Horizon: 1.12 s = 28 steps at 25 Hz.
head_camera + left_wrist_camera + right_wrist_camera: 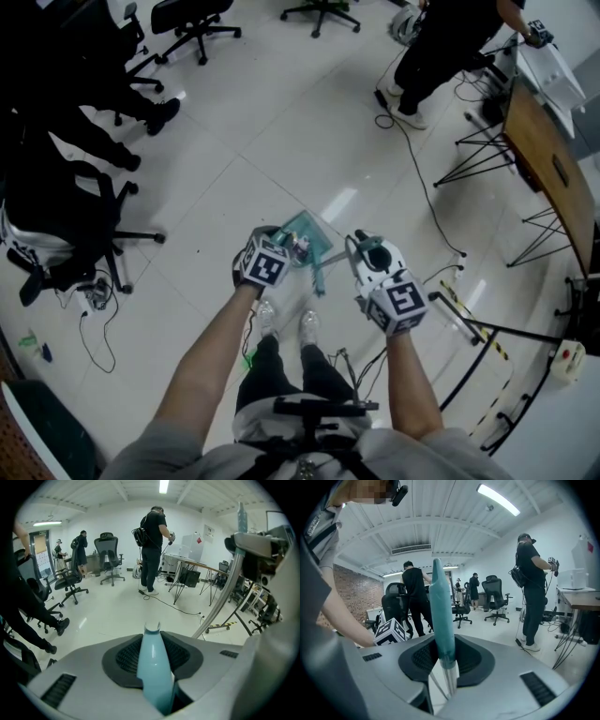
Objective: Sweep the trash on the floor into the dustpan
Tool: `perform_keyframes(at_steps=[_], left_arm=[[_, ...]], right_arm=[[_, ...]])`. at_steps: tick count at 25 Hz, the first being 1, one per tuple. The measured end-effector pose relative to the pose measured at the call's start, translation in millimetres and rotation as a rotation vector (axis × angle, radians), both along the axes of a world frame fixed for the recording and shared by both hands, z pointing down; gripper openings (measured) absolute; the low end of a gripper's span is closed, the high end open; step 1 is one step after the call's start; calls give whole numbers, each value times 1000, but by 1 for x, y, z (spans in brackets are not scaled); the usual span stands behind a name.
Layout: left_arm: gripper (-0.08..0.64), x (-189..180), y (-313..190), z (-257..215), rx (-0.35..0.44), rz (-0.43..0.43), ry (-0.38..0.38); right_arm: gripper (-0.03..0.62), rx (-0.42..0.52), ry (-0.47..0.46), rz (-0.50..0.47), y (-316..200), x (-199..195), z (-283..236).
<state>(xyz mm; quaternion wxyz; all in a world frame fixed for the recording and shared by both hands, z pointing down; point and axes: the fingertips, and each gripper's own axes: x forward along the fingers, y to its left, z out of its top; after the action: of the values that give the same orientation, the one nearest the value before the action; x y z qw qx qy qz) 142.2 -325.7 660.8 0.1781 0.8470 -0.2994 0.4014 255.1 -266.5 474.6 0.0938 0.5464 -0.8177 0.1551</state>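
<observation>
No word or number can be read. Each white marker cube [267, 265] bears only black square patterns.

Premises: an open-plan office or lab workroom. Evidence noted:
- a pale tiled floor [281, 141]
- wheeled office chairs [192, 23] grouped at the far side
- a wooden counter [534, 141] on black trestle legs
- a cable [419, 183] trailing across the floor
- a ceiling strip light [163, 485]
- one brick wall [370, 590]
- a standing person [152, 550] wearing equipment
</observation>
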Motion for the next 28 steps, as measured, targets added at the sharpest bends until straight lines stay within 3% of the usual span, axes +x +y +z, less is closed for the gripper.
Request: perform_keyframes(at_steps=[2, 5, 8, 11, 13, 16, 18, 24, 28], left_arm=[[127, 5, 6, -2, -43, 5, 21], [208, 11, 10, -15, -70, 2, 68], [238, 7, 0, -42, -28, 2, 103], [236, -18, -16, -73, 50, -43, 184], [217, -45, -24, -87, 90, -44, 254], [12, -84, -41, -81, 124, -26, 260], [8, -97, -40, -60, 107, 45, 234], [9, -85, -11, 10, 10, 371, 181], [179, -61, 10, 40, -69, 566, 237]], right_arm=[[84, 23, 4, -9, -1, 4, 1], [84, -5, 18, -28, 2, 5, -2], [84, 4, 12, -42, -1, 4, -9], [84, 45, 18, -88, -12, -9, -15], [83, 84, 23, -119, -21, -25, -20], [81, 109, 60, -136, -35, -44, -28], [80, 103, 85, -123, -44, -53, -31], [78, 102, 118, -103, -70, -75, -28], [78, 107, 93, -91, -81, -95, -26]])
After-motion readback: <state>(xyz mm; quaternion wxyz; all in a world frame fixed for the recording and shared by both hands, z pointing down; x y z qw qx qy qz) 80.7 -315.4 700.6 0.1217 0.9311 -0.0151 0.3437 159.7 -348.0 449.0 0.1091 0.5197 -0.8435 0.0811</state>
